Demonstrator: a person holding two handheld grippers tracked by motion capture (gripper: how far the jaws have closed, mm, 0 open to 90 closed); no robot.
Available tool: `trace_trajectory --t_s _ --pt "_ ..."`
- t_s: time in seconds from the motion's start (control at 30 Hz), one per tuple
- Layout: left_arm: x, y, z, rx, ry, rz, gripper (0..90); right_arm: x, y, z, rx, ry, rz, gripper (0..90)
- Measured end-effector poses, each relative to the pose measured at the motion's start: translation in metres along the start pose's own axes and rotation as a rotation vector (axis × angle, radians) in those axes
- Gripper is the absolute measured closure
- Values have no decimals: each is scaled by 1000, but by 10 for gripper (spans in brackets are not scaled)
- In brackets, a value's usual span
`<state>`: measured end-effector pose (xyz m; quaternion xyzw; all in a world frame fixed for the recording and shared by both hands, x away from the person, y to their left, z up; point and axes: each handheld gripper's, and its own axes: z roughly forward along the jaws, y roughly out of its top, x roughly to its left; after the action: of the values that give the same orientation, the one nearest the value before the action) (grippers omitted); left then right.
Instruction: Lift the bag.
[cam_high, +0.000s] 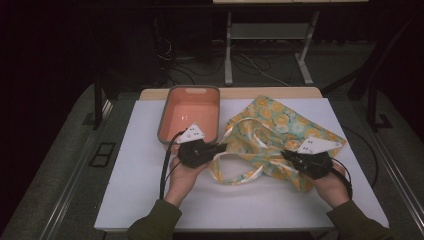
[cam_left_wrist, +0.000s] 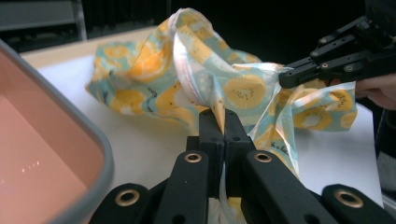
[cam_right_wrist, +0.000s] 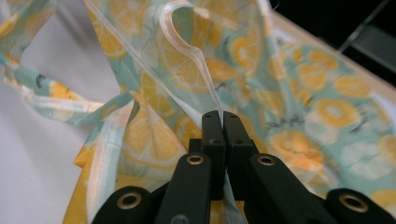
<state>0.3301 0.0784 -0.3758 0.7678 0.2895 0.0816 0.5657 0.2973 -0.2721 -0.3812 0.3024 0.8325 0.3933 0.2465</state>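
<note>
Gripping: left gripper (cam_left_wrist: 224, 122) pinches the lemon-print teal-and-yellow cloth tote bag (cam_high: 274, 131) | right gripper (cam_right_wrist: 223, 122) clamps bag's opposite rim | bag partly lifted off white table (cam_high: 135, 175), just beside salmon-pink grey-rimmed plastic tub (cam_high: 186, 125)

Tray (cam_high: 167, 114) left of bag (cam_high: 280, 125), both on table (cam_high: 140, 190)

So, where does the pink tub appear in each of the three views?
High view: the pink tub stands left of centre on the white board, just beyond the left claw.
Left gripper view: its grey rim and pink inside are at the left edge.
Right gripper view: here there is the fruit-print bag instead, pinched by the right claw.
Shared landmark: the fruit-print bag, held by both claws.
</note>
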Motion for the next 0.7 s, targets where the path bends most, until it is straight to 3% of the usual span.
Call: trace_trajectory --t_s 0.2,0.3,0.4,0.5,0.57,0.7 --pt "-1 20 -2 -64 8 16 891 -21 22 -8 -97 -61 35 892" --pt "-4 32 -10 -107 14 32 891 -34 33 -22 -161 -118 65 893" --pt "-5 39 -13 -129 5 37 891 -46 41 -39 -215 -92 109 893" --pt "-5 37 -6 -118 -2 35 891 -43 40 -39 -206 -55 111 893" --pt "-4 34 -1 -103 -5 22 891 -38 37 -31 -175 -40 89 892" --pt "2 25 6 -62 0 4 888 -33 28 -12 -125 4 95 891"
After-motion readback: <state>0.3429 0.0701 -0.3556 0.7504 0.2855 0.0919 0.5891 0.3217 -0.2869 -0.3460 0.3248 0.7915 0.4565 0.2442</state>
